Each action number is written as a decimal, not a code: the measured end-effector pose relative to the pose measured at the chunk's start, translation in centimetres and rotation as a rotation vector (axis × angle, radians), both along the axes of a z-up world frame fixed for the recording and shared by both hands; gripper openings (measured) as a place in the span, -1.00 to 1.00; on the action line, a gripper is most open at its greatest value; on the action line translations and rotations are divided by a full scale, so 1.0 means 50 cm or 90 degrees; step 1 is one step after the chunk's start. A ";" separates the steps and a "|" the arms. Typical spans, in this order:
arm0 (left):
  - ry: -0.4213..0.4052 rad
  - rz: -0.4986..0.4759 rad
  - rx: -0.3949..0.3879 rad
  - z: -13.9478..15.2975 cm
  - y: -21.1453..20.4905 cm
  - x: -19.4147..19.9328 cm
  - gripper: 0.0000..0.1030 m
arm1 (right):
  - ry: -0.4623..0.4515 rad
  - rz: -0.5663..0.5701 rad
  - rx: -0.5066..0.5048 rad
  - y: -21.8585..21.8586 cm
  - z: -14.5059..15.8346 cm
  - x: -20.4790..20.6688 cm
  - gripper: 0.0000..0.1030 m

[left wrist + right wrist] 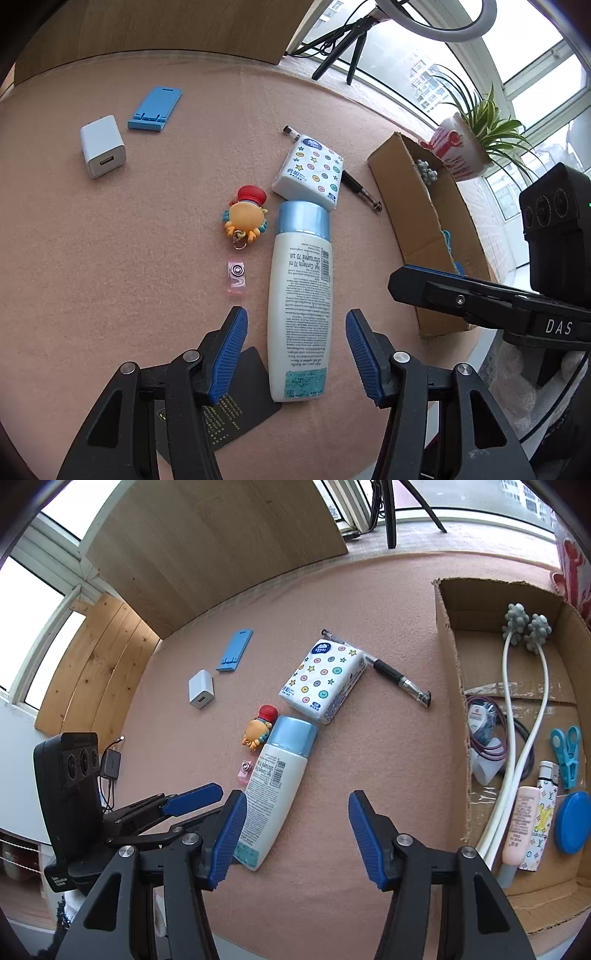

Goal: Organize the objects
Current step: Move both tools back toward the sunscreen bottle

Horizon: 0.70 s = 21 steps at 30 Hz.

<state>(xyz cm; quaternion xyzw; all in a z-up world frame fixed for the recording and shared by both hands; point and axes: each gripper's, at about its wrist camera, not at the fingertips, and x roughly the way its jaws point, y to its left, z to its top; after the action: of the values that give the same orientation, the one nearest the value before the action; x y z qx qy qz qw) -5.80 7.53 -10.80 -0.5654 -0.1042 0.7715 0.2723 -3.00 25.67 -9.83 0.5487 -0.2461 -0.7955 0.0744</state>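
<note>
Bottle [300, 295]: lies flat on the pink mat [110, 258], long axis running away from the camera, blue cap far, touching the tissue pack [309, 170]
Left gripper [296, 354]: jaws apart, straddling the bottle's base, not pressing
Right gripper [297, 834]: jaws apart over bare mat
Hidden: pen [360, 190] partly under the tissues; black card [236, 398] under the left fingers

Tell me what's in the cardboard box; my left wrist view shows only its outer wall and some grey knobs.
Observer: A white two-stem massager lies along the cardboard box, with a blue clothes peg, a blue disc and a pink tube.
Operator: Are the right tongs holding anything?
Observer: No. They stand open, gripping nothing; the lotion bottle lies by their left finger.
Operator: Any room in the box?
Observer: Yes, bare cardboard shows near its far wall.
</note>
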 end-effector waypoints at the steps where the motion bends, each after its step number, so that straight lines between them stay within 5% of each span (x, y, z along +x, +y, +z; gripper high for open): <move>1: -0.003 -0.006 0.000 -0.004 0.001 0.000 0.15 | -0.010 -0.001 -0.016 -0.002 -0.010 -0.006 0.04; 21: -0.022 -0.069 0.004 -0.034 0.050 -0.021 0.13 | -0.080 0.011 -0.069 -0.038 -0.092 -0.059 0.04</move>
<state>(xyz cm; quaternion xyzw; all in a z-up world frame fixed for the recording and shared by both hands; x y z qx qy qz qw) -6.87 10.01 -12.49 -0.5824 -0.0805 0.7458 0.3133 -5.97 23.77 -14.45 0.5948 -0.2882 -0.7444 0.0949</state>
